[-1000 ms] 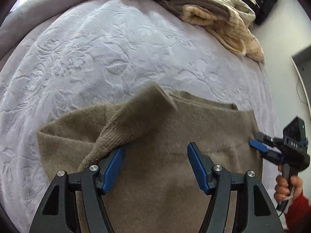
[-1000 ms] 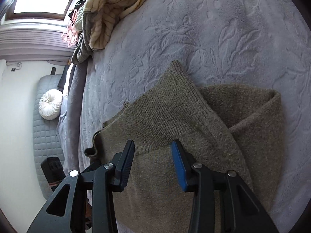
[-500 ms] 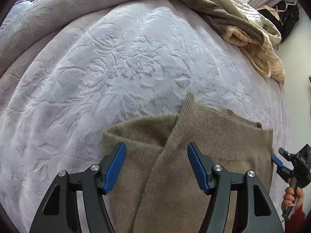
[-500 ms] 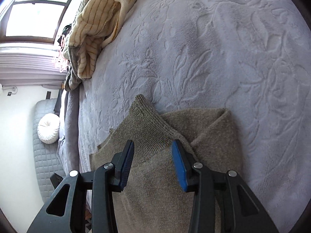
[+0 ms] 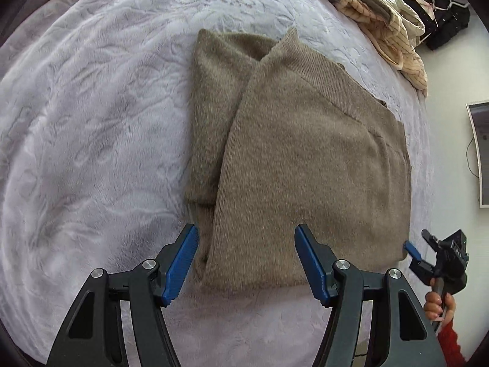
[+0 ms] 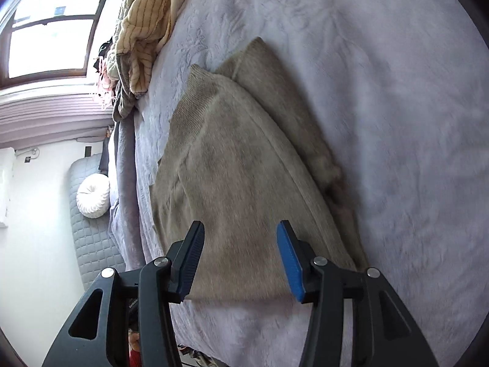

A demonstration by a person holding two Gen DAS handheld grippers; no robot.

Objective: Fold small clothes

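A brown knit sweater (image 5: 299,159) lies folded into a rough rectangle on the pale lilac bedspread (image 5: 91,122); it also shows in the right wrist view (image 6: 238,177). One ribbed-edged layer lies over another along its far side. My left gripper (image 5: 246,257) is open and empty, just above the sweater's near edge. My right gripper (image 6: 241,253) is open and empty over the sweater's near corner. It shows in the left wrist view (image 5: 421,253) at the sweater's right corner, held by a hand in a red sleeve.
A heap of cream striped and olive clothes (image 5: 388,15) lies at the bed's far right corner, seen also in the right wrist view (image 6: 140,33). A window (image 6: 49,46), a quilted grey chair with a white round cushion (image 6: 91,195) and the bed edge lie left.
Both grippers have let go of the sweater and drawn back and up. The sleeve layer that was lifted a second ago now lies flat on the folded sweater.
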